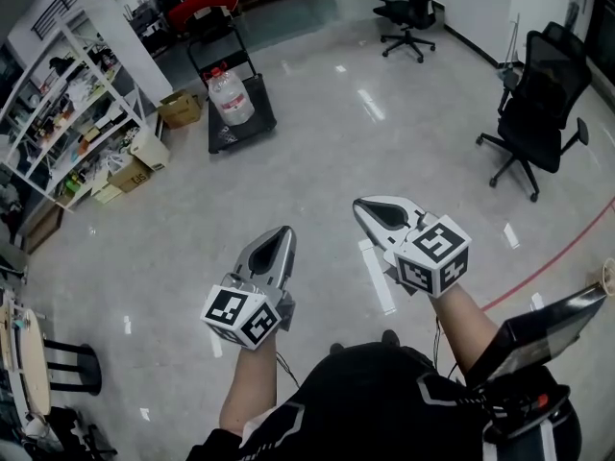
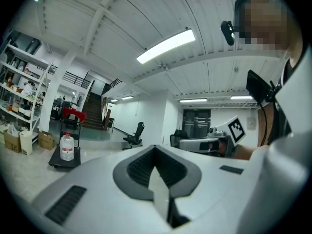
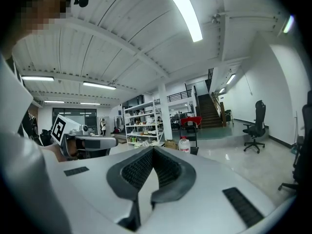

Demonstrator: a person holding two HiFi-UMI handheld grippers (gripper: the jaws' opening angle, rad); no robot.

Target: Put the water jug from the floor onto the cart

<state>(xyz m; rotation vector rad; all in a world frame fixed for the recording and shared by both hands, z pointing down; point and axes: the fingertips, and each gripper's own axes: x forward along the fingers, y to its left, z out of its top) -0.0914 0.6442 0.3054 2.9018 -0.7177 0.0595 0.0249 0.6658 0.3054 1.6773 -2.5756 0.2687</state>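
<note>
The clear water jug [image 1: 232, 97] with a red cap and white label stands upright on the black platform cart [image 1: 243, 123] with a red handle, far across the floor. In the left gripper view the water jug [image 2: 67, 148] sits small at the left on the cart [image 2: 63, 164]; in the right gripper view the jug [image 3: 184, 145] shows beyond the jaws. My left gripper [image 1: 279, 235] is shut and empty, held level well short of the cart. My right gripper [image 1: 370, 206] is shut and empty too, beside the left one.
White shelving [image 1: 72, 113] with boxes lines the left wall, cardboard boxes [image 1: 180, 109] lie near the cart. Black office chairs [image 1: 538, 104] stand at the right, another chair [image 1: 413, 12] at the back. A red line [image 1: 557, 253] crosses the glossy floor.
</note>
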